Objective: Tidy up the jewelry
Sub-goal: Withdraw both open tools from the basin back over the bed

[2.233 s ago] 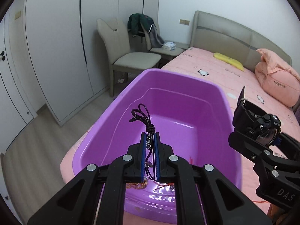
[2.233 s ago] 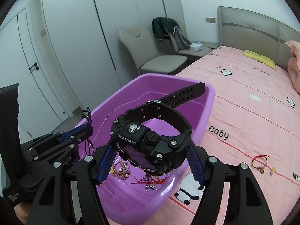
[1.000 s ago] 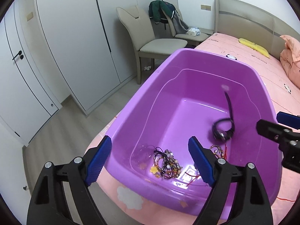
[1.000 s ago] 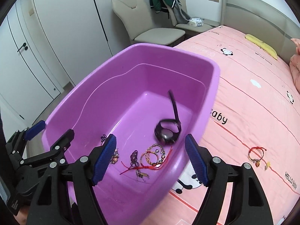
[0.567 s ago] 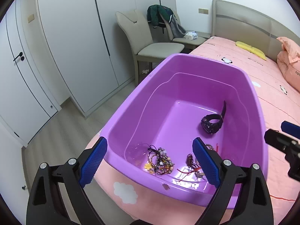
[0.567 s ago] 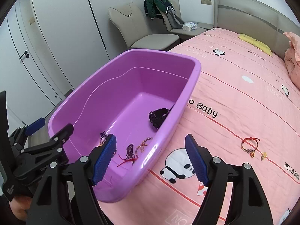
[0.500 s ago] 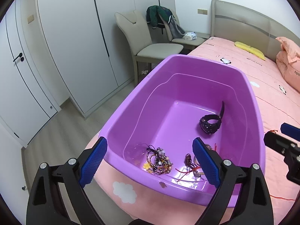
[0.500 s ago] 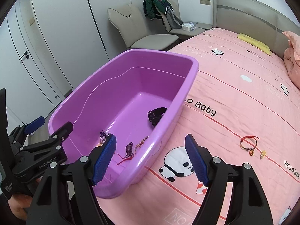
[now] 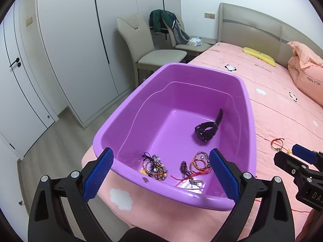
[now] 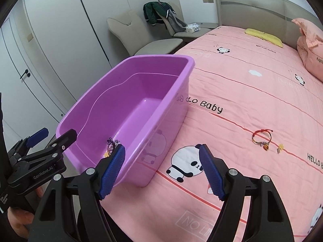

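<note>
A purple tub [image 9: 125,109] [image 10: 125,64] stands on the pink bed. In it lie a black watch [image 9: 207,130], a tangle of dark bracelets [image 9: 154,167] and red and gold bracelets [image 9: 198,164]. A red cord bracelet with charms [image 10: 261,138] [image 9: 277,142] lies on the bedspread to the right of the tub. My left gripper [image 9: 160,173] is open and empty, back from the tub's near rim. My right gripper [image 10: 162,169] is open and empty above the bedspread beside the tub's right wall.
The pink bedspread [image 10: 242,80] stretches right, with a yellow cloth [image 10: 263,34] and a pink pillow [image 10: 310,46] near the headboard. Two beige chairs [image 9: 149,48] and white wardrobes [image 9: 60,50] stand beyond the bed's left edge.
Both grippers opened and dropped the black cord necklace and the watch into the tub. Both have pulled back; the right has swung right toward the bedspread.
</note>
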Demonstrator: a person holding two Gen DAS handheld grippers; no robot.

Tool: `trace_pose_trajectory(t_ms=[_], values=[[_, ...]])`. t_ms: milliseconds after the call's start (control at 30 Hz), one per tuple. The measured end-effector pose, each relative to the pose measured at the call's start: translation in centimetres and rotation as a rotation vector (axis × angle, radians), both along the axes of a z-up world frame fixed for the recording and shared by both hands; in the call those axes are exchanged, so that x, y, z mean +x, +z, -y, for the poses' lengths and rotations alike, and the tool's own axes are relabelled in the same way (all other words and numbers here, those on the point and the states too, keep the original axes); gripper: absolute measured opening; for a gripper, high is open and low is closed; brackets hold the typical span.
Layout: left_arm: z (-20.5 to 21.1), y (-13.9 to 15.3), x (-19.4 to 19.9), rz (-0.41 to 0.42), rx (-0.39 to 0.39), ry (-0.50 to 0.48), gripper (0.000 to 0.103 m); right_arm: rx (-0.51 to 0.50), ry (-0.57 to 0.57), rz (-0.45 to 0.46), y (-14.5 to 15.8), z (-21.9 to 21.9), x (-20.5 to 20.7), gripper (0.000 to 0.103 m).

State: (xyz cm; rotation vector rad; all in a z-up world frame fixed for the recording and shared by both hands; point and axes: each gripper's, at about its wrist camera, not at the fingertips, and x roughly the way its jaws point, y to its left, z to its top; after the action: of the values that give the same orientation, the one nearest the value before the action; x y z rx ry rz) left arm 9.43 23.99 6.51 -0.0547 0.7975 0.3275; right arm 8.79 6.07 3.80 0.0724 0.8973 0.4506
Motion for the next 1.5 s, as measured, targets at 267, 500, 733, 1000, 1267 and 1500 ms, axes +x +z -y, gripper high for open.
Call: trace_pose_trajectory(t_ms=[267,500,733,1000,1267,1500], values=[[2.0,0.1,-0.9,0.004,-0.016,-0.033,0.094,0.025,-0.075,0.0,-0.1,3.5,-1.4,0.072],[4.9,-0.4,-1.4,0.0,-0.038,-0.103,0.096,0.028,-0.146,-0.004,-1.2,7.5,-3.4,0.072],[8.4,-0.7,-1.7,0.01,-0.071,-0.18,0.096,0.017,-0.224,-0.015,-2.7,12.0,-5.2,0.072],[12.7,-2.2,-1.4,0.007,-0.14,-0.28,0.096,-0.001,-0.331,-0.041,-4.7,17.7,-6.7,0.072],[17.0,-4.3,0.0,-0.04,-0.137,-0.36,0.096,0.008,-0.421,-0.043,-6.3,21.8,-6.9,0.072],[19.9,-6.4,2.3,-0.071,-0.151,-0.393,0.096,0.001,-0.479,-0.039,-8.0,24.7,-5.3,0.072]])
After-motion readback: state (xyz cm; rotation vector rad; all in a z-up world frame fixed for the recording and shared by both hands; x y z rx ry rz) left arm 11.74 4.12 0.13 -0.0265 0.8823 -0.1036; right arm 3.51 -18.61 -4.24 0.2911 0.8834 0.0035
